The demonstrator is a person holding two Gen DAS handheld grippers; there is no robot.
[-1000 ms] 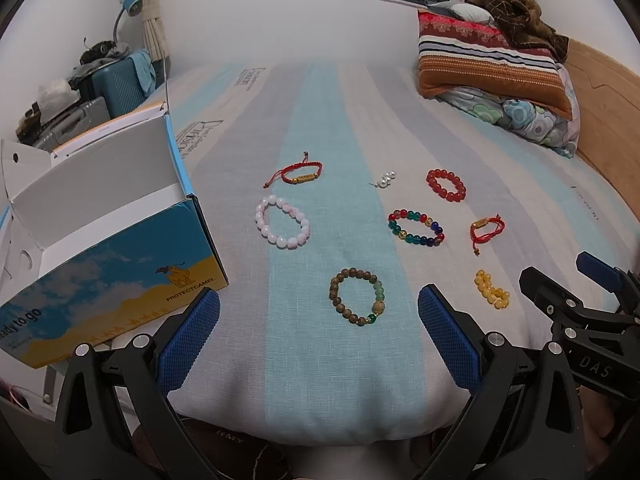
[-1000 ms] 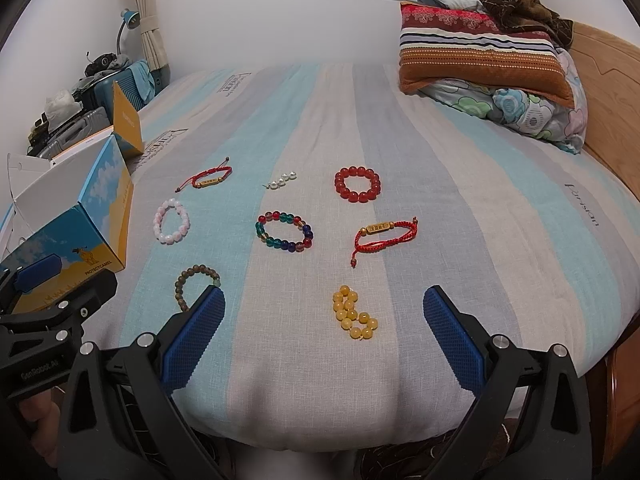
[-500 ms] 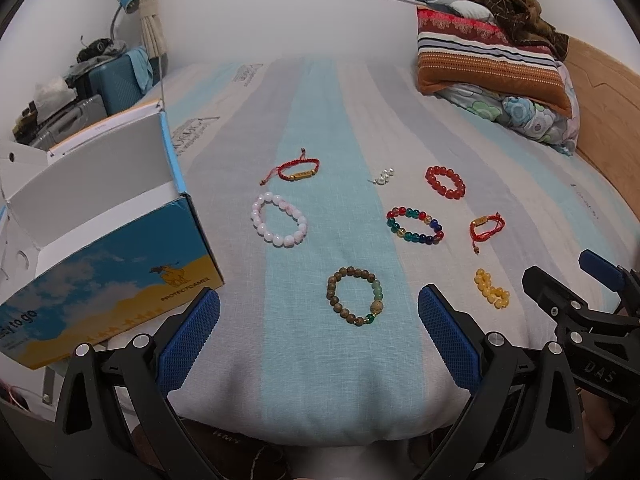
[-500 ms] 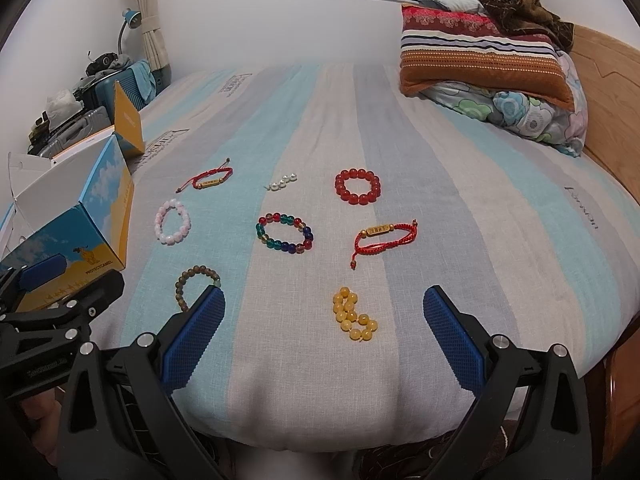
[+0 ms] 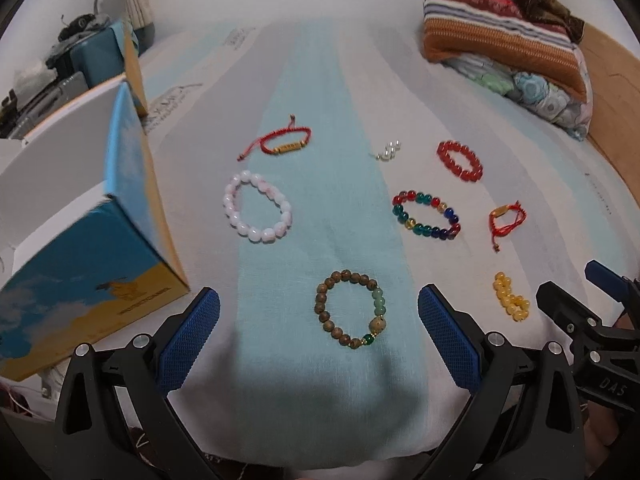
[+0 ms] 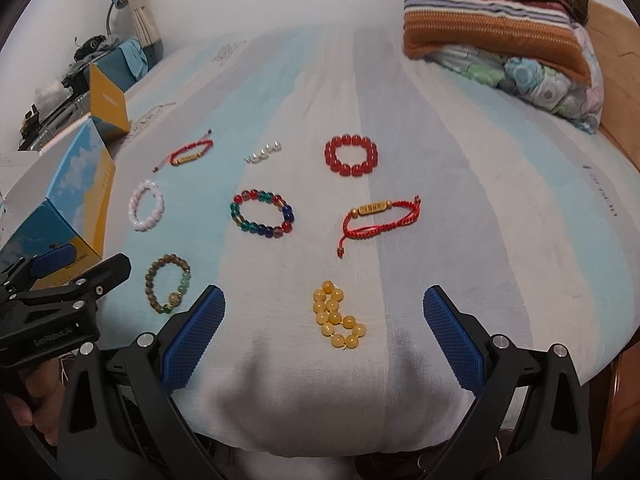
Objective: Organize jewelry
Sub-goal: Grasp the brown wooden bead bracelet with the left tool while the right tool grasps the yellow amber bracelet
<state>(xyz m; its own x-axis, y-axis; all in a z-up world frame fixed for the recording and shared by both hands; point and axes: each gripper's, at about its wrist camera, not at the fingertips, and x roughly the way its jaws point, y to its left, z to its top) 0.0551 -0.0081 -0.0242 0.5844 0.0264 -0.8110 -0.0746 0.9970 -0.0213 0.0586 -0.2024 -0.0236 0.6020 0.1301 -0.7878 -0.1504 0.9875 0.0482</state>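
Note:
Several bracelets lie spread on the striped bed. A brown wooden bead bracelet (image 5: 351, 309) sits just ahead of my open left gripper (image 5: 318, 340), nothing between its fingers. A yellow bead bracelet (image 6: 338, 315) lies ahead of my open right gripper (image 6: 324, 340). Farther out are a multicolour bead bracelet (image 6: 262, 213), a red cord bracelet (image 6: 376, 218), a red bead bracelet (image 6: 351, 155), a pink-white bead bracelet (image 5: 257, 207), a second red cord bracelet (image 5: 284, 142) and small pearls (image 5: 388, 151). An open blue-and-yellow box (image 5: 80, 240) stands at the left.
Striped and floral pillows (image 5: 508, 36) pile at the far right against a wooden headboard (image 5: 612, 92). A suitcase and clutter (image 5: 60, 60) stand beyond the bed's left side. The bed's front edge (image 5: 320, 440) drops away just under both grippers.
Both grippers have moved forward and tilted down over the bed, so the bracelets appear closer. Their jaws stay wide apart. The jewelry itself has not moved.

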